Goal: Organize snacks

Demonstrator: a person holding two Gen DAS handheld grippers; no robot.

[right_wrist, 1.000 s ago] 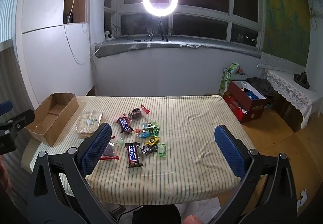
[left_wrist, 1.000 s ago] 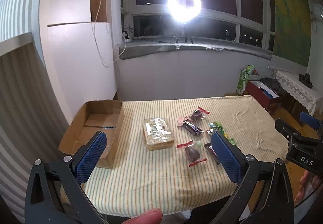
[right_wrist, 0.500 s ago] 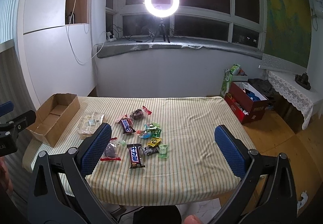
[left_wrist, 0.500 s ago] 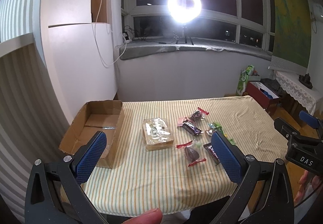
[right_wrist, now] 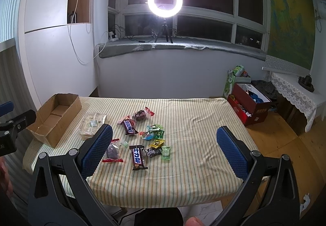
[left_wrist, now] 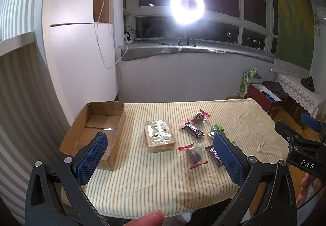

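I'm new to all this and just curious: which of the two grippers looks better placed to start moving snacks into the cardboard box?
Probably the left gripper: its view faces the cardboard box and the clear cracker pack beside it. The right gripper sits further right, facing the small candies. Both are open and empty.

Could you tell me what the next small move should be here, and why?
Probably lower the left claw toward the clear-wrapped wafer pack. Both claws are open and hold nothing, the cardboard box looks empty, and every snack still lies on the striped cloth. The pack is the snack nearest the box and sits in front of the left claw.
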